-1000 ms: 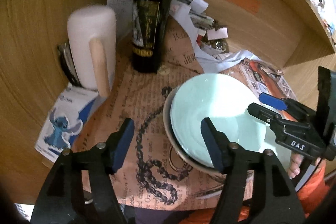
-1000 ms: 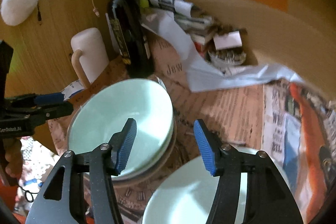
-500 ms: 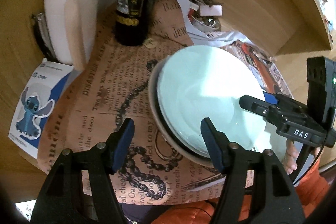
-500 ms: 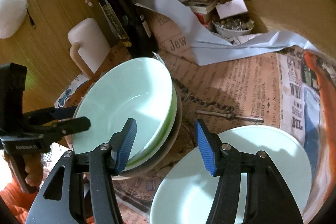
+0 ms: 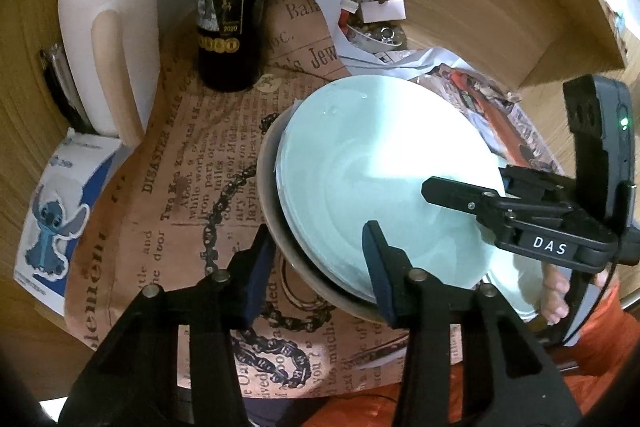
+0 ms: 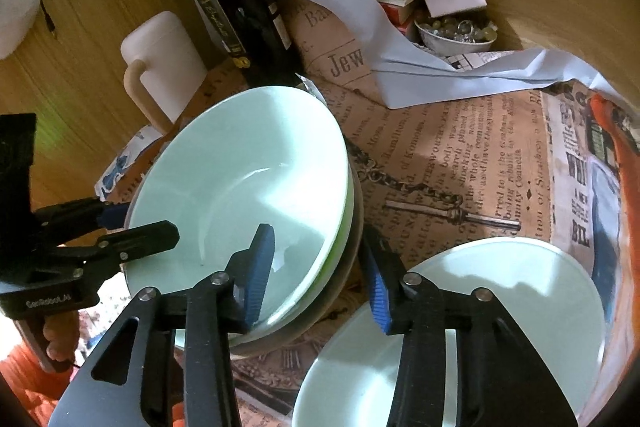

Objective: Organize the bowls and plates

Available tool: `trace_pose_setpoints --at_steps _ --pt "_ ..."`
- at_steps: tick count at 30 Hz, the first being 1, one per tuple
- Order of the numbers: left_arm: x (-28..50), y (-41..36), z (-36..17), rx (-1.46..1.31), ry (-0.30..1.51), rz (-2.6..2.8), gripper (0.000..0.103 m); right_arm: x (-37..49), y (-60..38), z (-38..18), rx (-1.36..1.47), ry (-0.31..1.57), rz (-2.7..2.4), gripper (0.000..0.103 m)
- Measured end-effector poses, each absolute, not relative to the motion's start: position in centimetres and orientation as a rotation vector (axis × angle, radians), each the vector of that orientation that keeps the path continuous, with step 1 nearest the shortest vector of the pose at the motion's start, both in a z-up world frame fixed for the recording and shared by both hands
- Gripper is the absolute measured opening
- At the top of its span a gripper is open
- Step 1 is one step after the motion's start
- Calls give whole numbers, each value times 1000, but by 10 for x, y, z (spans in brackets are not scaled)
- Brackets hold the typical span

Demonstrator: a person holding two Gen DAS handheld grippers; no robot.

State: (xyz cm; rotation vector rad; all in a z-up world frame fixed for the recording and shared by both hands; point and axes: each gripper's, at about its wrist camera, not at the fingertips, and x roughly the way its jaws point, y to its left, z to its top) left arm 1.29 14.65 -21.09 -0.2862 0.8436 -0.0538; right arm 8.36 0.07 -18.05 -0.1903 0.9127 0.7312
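Bowls (image 6: pixel 240 179) sit stacked; the left gripper (image 5: pixel 316 267) and right gripper (image 6: pixel 316 267), jaws just closing, straddle opposite rims ungripped; both should clamp evenly before lifting.

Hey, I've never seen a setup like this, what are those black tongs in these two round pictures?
No robot: a person holds a claw in each hand, each carrying a wide-angle camera looking along its fingers. One picture is from the left claw, the other from the right claw. On newspaper-print paper sit a stack of bowls, a flat plate and a wine bottle, with a white mug beside. Both claws straddle the stack's rim from opposite sides; their jaws have just been closing, but nothing looks gripped yet.
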Motion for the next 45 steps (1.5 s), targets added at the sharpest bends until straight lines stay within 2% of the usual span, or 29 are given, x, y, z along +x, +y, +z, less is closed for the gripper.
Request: trace_pose_setpoints --at_steps 12,45 --pt "14 123 -206 -145 808 73 45 82 -2 -177 -150 903 689 35" --pt "3 96 -165 -153 652 45 45 62 -38 -146 -65 790 690 35"
